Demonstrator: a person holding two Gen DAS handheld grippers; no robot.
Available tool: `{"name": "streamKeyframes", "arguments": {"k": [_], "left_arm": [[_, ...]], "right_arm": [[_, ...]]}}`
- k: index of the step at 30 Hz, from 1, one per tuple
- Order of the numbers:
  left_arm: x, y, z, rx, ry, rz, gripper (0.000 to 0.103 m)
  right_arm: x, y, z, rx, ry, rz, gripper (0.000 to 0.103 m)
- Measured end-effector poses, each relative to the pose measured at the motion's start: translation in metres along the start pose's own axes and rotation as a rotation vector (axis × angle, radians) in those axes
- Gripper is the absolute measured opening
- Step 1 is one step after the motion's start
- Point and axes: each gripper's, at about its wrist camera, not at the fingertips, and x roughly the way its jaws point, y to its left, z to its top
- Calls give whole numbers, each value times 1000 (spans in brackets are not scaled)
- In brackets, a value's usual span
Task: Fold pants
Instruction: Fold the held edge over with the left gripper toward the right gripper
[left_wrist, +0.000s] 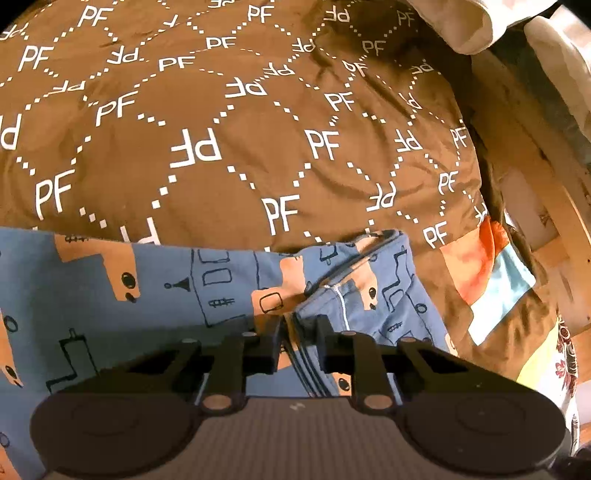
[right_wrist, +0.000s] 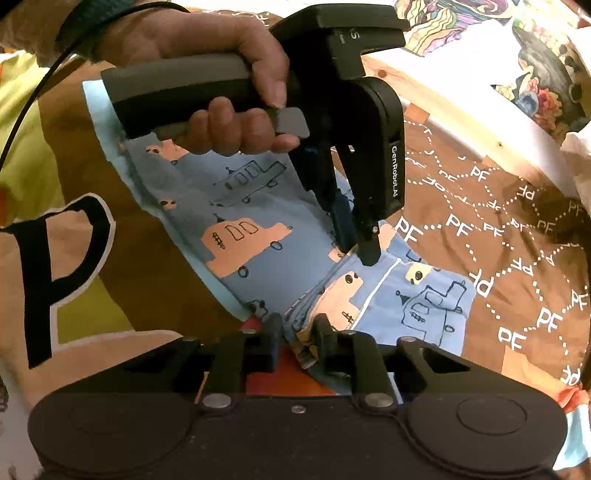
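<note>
Blue cotton pants printed with orange cars lie on a brown bedspread lettered PF. Both tools sit narrow, pinching bunched fabric: the left gripper at a seamed edge, the right gripper on stacked layers. Thin bites could slip, or catch only some layers, skewing the fold.

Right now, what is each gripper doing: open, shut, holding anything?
Left gripper: shut on a bunched fold of the blue pants.
Right gripper: shut on the pants' edge, pinching the fabric.
</note>
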Motion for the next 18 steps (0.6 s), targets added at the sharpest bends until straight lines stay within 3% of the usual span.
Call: {"name": "streamKeyframes", "arguments": {"k": [6,16,18], "left_arm": [[-12,-5,3,10,14,16,10],[-37,19,1,-40,16,2,9],[-39,23,0,-38,10,-36,9]], "right_arm": [[-5,-4,6,56,-19,18,15],[-10,4,33,85,-47,55,14],[-11,4,36,92,-49,59,14]]}}
